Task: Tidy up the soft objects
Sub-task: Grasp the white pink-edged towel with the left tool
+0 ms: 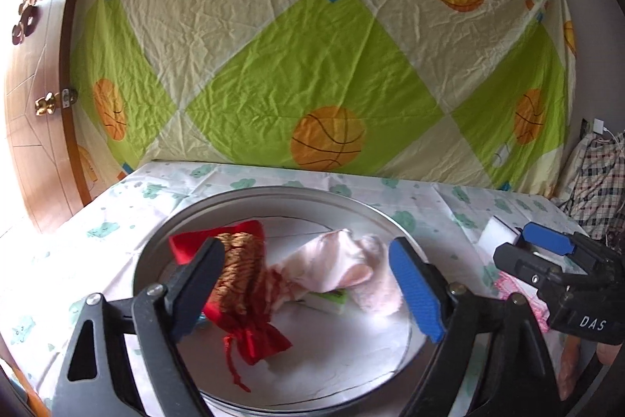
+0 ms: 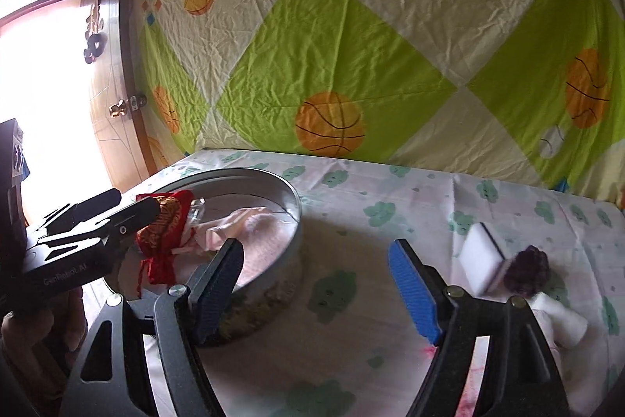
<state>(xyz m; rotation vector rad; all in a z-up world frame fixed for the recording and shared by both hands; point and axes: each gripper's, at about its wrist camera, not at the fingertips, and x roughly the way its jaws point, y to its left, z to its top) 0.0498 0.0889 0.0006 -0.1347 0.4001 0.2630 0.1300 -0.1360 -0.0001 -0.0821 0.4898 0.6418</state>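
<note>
A round metal tin point(image 1: 273, 192) on the cloud-print tablecloth holds a red and gold drawstring pouch point(image 1: 242, 272), a pink cloth point(image 1: 343, 264) and a green and white block point(image 1: 332, 299) half under the cloth. My left gripper point(image 1: 305, 246) hangs open just above them, its fingers on either side of the pouch and cloth and touching neither. To the right of the tin point(image 2: 289, 194), my right gripper point(image 2: 315, 245) is open over bare tablecloth with nothing in it. Further right lie a white sponge point(image 2: 478, 256), a dark fuzzy lump point(image 2: 527, 268) and a pale cloth point(image 2: 558, 319).
A green and cream sheet with basketball prints point(image 1: 328, 139) hangs behind the table. A wooden door point(image 1: 35, 104) stands at the left. Checked fabric point(image 1: 597, 182) is piled beyond the table's right end. Open tablecloth point(image 2: 351, 190) lies behind the tin and sponge.
</note>
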